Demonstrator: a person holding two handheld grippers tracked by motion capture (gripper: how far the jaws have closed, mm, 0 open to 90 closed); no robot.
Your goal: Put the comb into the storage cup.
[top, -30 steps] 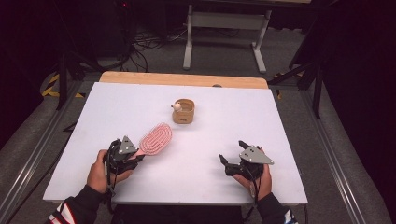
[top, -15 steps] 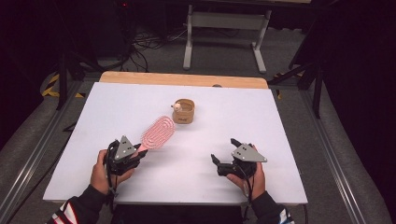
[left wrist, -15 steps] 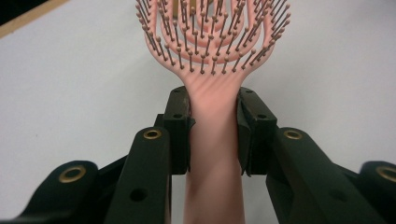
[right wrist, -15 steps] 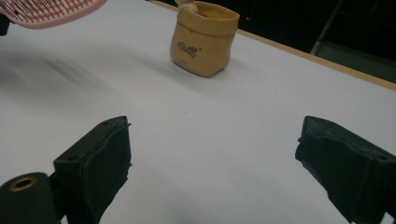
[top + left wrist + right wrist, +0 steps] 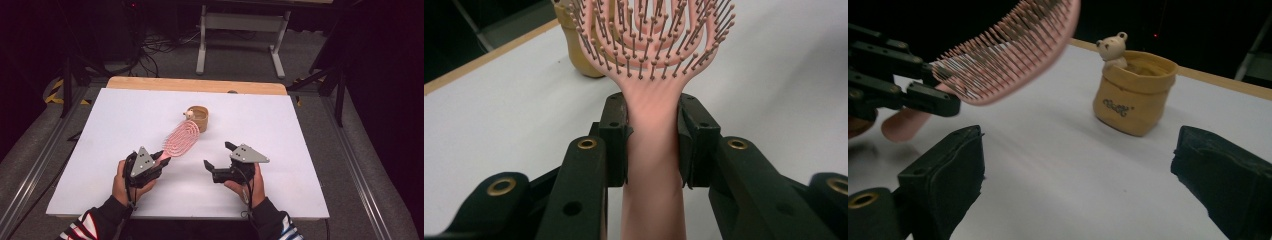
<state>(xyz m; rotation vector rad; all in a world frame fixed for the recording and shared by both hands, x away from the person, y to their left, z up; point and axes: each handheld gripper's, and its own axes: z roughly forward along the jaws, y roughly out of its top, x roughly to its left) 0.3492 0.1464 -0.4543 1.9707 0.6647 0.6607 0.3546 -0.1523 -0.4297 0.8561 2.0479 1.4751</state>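
- High view: the left gripper (image 5: pixel 159 161) is held low over the near-left part of the white table (image 5: pixel 300 150), gripping the pink hairbrush (image 5: pixel 181 139) by its handle; the brush head points up and away toward the tan cup (image 5: pixel 199 118), its tip just beside it. The right gripper (image 5: pixel 216 156), in the right hand (image 5: pixel 247 182), points left across the table, its jaws wide apart and just now opening further, with nothing between them. A dark floor with cables and a metal frame lies behind.
- Left gripper view: both jaws press the brush handle from either side; bristles face the camera, and the cup stands behind.
- Right gripper view: spread jaws frame bare tabletop; the cup bears a small bear figure (image 5: pixel 1113 47).
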